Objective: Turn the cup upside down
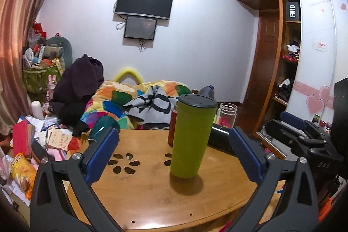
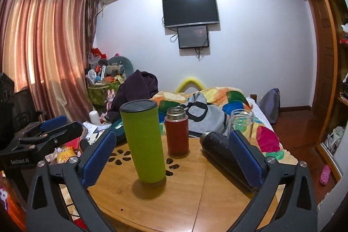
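A tall green cup with a black end on top stands upright on the round wooden table. It also shows in the right wrist view, left of centre. My left gripper is open and empty, its blue pads wide apart, the cup just ahead between them. My right gripper is open and empty, with the cup ahead near its left pad. The right gripper's body shows at the right edge of the left wrist view; the left gripper's body shows at the left of the right wrist view.
A red flask with an open steel mouth stands behind the cup. A black bottle lies on its side on the table's right. A clear glass jar stands behind it. A cluttered bed lies beyond the table, a wardrobe at right.
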A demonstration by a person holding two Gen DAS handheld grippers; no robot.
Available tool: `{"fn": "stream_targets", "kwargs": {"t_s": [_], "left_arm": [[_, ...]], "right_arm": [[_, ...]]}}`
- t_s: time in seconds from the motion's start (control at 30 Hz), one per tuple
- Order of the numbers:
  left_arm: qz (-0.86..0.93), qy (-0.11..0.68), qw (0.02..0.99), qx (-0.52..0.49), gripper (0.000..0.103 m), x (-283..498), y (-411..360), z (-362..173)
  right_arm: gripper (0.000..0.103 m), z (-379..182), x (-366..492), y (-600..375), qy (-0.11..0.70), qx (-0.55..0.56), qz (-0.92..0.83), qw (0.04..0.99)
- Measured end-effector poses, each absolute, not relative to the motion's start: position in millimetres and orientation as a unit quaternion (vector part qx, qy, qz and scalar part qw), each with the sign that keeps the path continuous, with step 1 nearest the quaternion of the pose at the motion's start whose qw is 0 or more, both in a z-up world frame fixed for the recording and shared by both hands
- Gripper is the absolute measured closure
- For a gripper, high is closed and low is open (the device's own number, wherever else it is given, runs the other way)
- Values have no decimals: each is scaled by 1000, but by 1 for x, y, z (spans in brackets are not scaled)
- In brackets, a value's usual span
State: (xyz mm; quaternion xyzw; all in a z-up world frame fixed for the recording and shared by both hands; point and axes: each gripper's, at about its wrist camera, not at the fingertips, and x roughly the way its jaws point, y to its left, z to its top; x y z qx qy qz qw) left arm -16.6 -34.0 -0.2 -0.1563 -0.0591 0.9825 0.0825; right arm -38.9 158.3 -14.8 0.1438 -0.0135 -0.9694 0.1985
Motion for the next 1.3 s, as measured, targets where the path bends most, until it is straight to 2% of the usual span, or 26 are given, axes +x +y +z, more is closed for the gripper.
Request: {"fn": "stream_targets", "kwargs": {"t_s": [0.63, 1.3], "left_arm": [[988, -18, 64, -141, 0, 7, -12, -2], [988, -16, 61, -139, 0, 9, -10, 0]], "right_arm": [[0, -18, -22, 158, -4, 149, -973, 177], [0, -12, -18, 160, -4, 143, -974, 175]]}}
